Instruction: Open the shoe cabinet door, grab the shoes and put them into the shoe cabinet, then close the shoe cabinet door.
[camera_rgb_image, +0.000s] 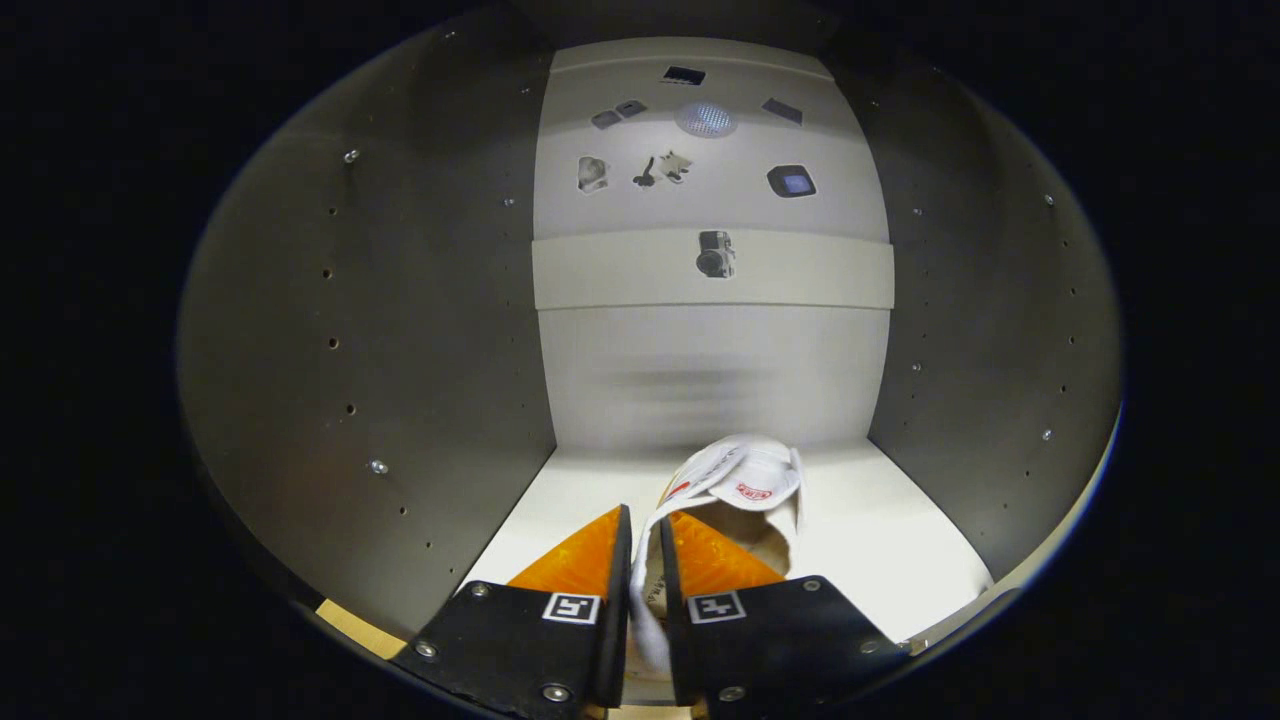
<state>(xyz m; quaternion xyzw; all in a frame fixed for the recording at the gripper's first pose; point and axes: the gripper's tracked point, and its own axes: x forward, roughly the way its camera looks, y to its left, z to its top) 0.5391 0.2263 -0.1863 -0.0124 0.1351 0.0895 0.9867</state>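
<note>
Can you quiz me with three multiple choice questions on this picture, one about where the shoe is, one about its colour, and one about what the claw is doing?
1. Where is the white fabric shoe?
A. On the pale bottom shelf inside the cabinet
B. On the shelf above
C. On the floor outside the cabinet

2. What is the shoe's main colour?
A. Black
B. White with small red marks
C. Blue

3. What are the fingers of the claw doing?
A. Spread wide with nothing between them
B. Closed on the shoe's edge
C. Pressed against the cabinet's side wall

Answers:
1. A, the shoe sits on the bottom board between the two grey side walls.
2. B, its fabric is white with a red mark near the tongue.
3. B, both fingers pinch the shoe's thin collar between them.
</note>
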